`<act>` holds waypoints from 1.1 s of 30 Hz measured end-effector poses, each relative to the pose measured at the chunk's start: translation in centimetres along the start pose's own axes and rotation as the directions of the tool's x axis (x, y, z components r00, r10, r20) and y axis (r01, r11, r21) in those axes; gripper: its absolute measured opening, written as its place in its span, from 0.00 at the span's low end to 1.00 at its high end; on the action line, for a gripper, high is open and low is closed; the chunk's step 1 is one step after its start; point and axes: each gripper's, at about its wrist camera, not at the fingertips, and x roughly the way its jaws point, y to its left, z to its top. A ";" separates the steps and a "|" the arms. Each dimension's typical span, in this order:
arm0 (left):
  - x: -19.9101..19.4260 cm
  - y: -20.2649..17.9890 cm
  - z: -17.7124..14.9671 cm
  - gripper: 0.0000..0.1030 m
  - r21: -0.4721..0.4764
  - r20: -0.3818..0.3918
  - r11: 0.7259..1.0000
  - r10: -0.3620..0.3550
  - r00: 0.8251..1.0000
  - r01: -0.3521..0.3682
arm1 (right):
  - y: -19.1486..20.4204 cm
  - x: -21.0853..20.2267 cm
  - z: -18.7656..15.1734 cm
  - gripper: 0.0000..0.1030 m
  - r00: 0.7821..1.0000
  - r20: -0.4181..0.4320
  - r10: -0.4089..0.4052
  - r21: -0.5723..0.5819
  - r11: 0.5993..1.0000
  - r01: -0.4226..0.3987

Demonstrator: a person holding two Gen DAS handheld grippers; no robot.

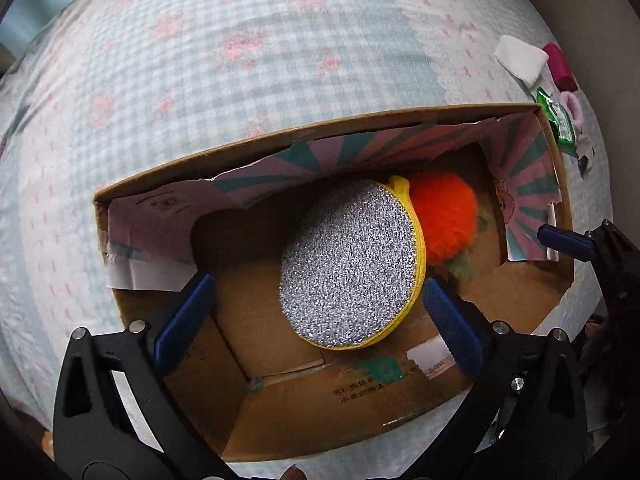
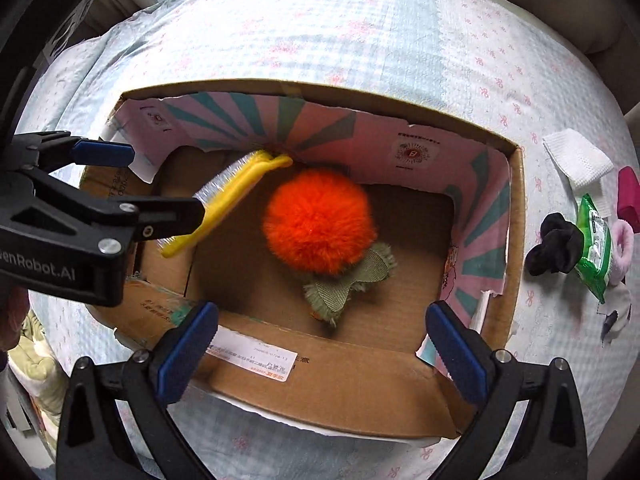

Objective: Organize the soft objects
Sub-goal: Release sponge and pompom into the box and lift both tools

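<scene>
Cardboard box [image 2: 516, 216] sits on a checked cloth [image 1: 240, 80], holding an orange pompom [image 2: 320, 220] on a green leaf [image 2: 344, 284] and a silver scrubber [image 1: 352, 264] with a yellow rim, tilted against the far wall. Left gripper [image 1: 316, 312] and right gripper [image 2: 320, 344] both hang over the box with jaws spread wide, gripping nothing; the scrubber lies between the left one's pads, untouched. Beside the box lie a white pad [image 2: 576, 156], green packet [image 2: 596, 240], black scrunchie [image 2: 556, 244] and pink scrunchie [image 2: 624, 248].

"enRobot.AI" on left gripper [image 2: 104, 184] body; box [image 2: 340, 376] label print illegible.
</scene>
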 end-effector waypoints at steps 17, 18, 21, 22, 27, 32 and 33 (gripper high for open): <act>-12.5 -1.0 -5.4 1.00 -0.051 0.195 0.998 0.040 0.980 -0.030 | 0.6 -16.4 -2.3 1.00 0.963 0.261 -0.069 0.063 0.997 0.054; -13.5 -1.3 -5.9 1.00 -0.057 0.211 0.998 0.041 0.977 -0.030 | 0.5 -17.6 -2.4 1.00 0.958 0.274 -0.081 0.074 0.995 0.063; -16.5 -2.5 -7.2 1.00 -0.066 0.262 0.997 0.041 0.964 -0.025 | 0.4 -21.1 -3.0 1.00 0.942 0.315 -0.119 0.119 0.989 0.086; -17.5 -2.9 -7.7 1.00 -0.070 0.280 0.997 0.041 0.959 -0.022 | 0.2 -22.2 -3.2 1.00 0.933 0.333 -0.134 0.138 0.986 0.092; -21.7 -4.8 -9.5 1.00 -0.081 0.368 0.997 0.040 0.929 -0.011 | -2.0 -26.3 -5.1 1.00 0.890 0.393 -0.230 0.270 0.955 0.127; -23.9 -7.0 -10.0 1.00 -0.078 0.437 0.997 0.040 0.899 -0.006 | -5.3 -28.5 -7.4 1.00 0.867 0.424 -0.261 0.362 0.926 0.102; -24.2 -7.7 -10.0 1.00 -0.074 0.448 0.997 0.042 0.893 -0.009 | -6.1 -28.8 -7.8 1.00 0.864 0.426 -0.270 0.374 0.922 0.104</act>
